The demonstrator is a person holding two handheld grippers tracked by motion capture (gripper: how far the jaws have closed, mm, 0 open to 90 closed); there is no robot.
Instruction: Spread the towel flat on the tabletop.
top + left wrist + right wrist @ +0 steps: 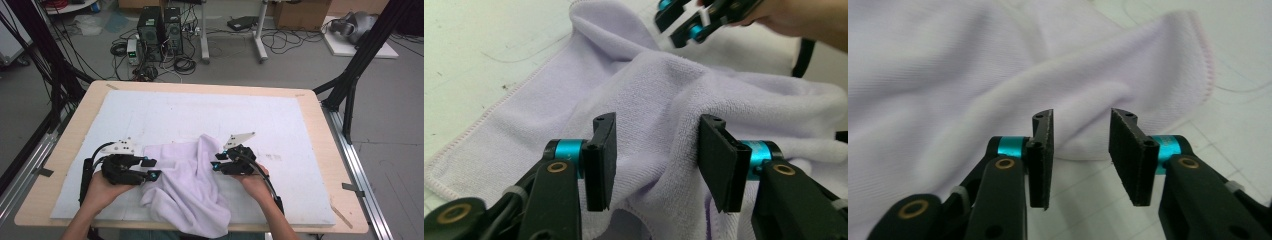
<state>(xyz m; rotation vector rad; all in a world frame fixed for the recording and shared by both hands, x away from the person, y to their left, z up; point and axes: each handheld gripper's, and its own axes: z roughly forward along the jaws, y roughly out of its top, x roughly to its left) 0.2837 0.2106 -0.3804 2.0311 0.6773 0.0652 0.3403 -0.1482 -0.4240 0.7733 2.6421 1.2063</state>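
Flanking the crumpled towel [182, 185], both grippers gape.

High view: fixed above the person's side of the table [310, 100], facing forward and down; it takes in the whole white mat [165, 112] and the floor beyond, from well back.
Left gripper view: rides on the left gripper [656, 160], looking along its two black jaws, close over the lavender towel [674, 85].
Right gripper view: rides on the right gripper [1080, 155], low and near the towel's [948, 65] folded edge, the mat [1238, 65] behind.
Shared ground: all three take in the towel [185, 180]; the left gripper view also catches the right gripper [704, 17], seen from above in the high view [216, 166].
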